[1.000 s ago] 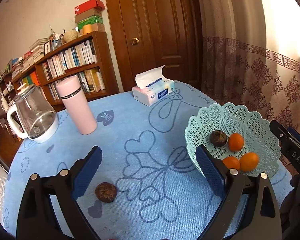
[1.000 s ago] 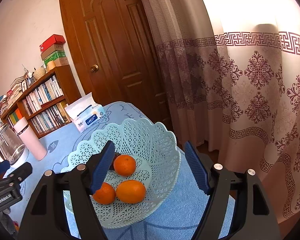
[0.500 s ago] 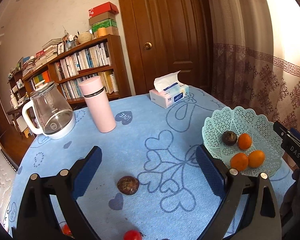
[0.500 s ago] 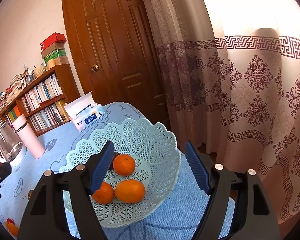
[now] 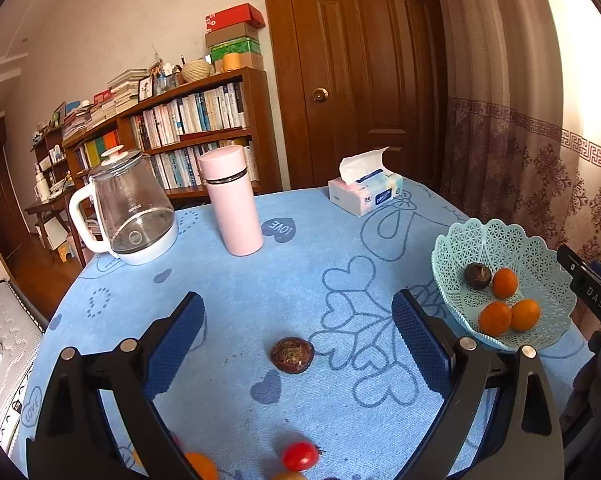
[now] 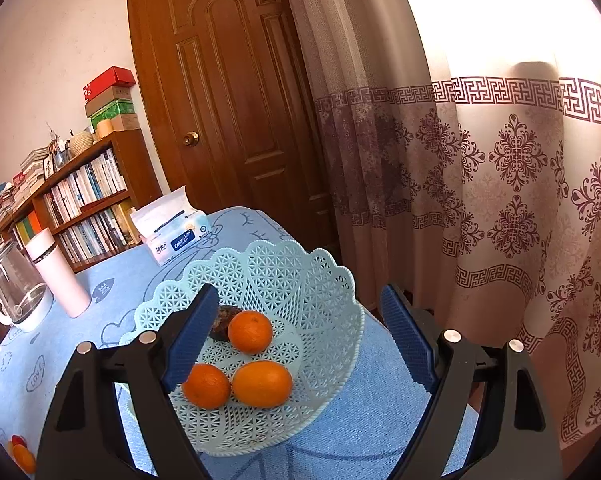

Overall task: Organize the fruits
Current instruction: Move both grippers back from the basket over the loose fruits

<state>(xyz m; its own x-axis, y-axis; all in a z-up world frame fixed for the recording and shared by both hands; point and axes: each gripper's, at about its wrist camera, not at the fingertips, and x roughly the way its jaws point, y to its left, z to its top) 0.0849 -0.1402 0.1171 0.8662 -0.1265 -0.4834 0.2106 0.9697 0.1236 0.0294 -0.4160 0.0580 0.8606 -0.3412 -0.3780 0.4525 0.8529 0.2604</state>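
We see the left gripper (image 5: 298, 326) hovering over the blue-clothed worktop (image 5: 300, 272) with its fingers (image 5: 176, 342) wide apart and nothing between them. The dark brown fruit (image 5: 292, 355) lies on the cloth directly ahead, centred in the gap; we read this alignment as preparation for a straddling grasp. At the right edge of the worktop stands the mint lattice basket (image 5: 496, 240), already holding three oranges (image 5: 495, 318) and one dark fruit (image 5: 477, 276), so we take it as the collecting place. A red tomato (image 5: 299, 455) and another orange fruit (image 5: 201, 465) lie on the near edge, not yet gathered.

The right gripper (image 6: 296, 336) hangs over the basket (image 6: 300, 264), its jaws opening and its pads touching nothing; the oranges (image 6: 250, 331) lie below the fingers (image 6: 190, 334), not between them. We judge it parked there, clear of the left gripper's working area. The kettle (image 5: 128, 212), pink flask (image 5: 232, 200) and tissue pack (image 5: 364, 196) stand far back, clear of the fruit.
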